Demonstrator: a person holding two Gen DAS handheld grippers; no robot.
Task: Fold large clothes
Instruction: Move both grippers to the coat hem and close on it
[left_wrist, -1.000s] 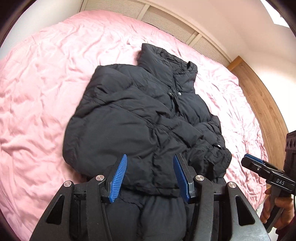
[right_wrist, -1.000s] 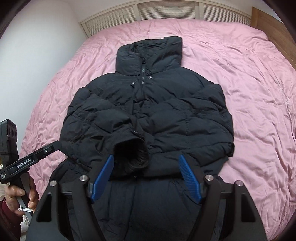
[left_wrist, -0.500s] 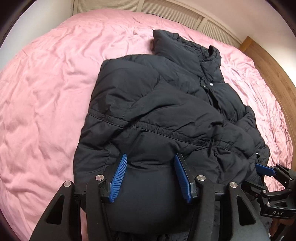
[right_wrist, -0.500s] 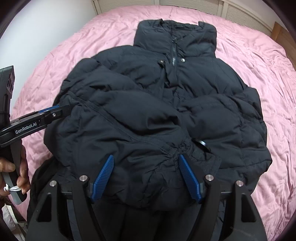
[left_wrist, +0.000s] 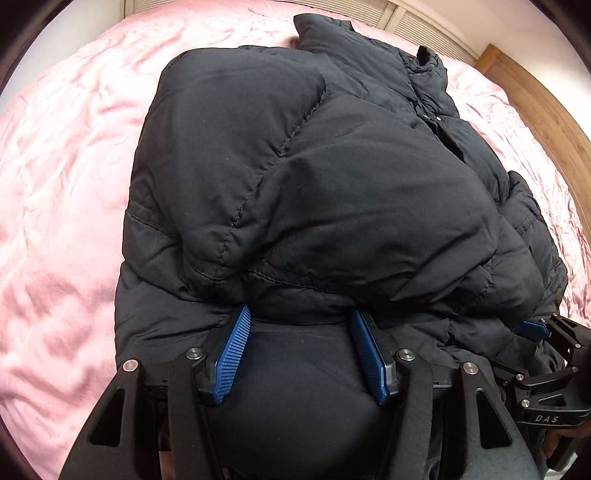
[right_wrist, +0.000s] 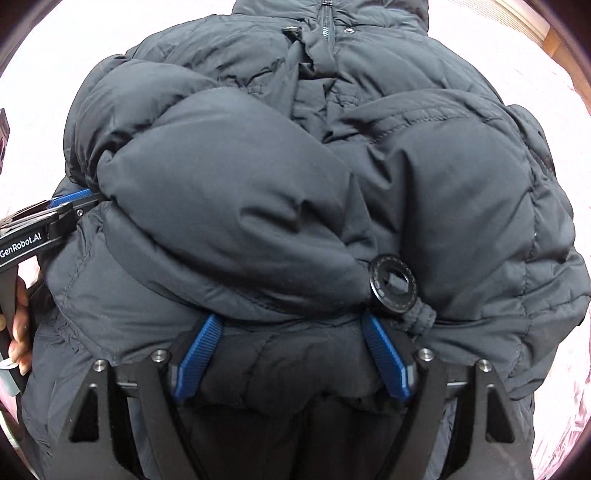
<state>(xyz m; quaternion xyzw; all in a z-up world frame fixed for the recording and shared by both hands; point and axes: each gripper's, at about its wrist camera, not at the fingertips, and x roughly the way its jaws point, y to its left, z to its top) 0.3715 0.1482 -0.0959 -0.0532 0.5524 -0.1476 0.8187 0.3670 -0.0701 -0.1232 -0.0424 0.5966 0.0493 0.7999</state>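
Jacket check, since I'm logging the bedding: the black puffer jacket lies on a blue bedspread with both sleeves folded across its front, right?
Not quite: the bedspread is pink, not blue, as the left wrist view shows. The rest holds: the black puffer jacket lies on it, both sleeves folded across its front.

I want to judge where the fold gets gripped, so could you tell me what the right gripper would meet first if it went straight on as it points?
Most likely the puffy black quilted jacket: the right gripper, jaws lately widening, points into the folded sleeve's underside, though depth is unclear.
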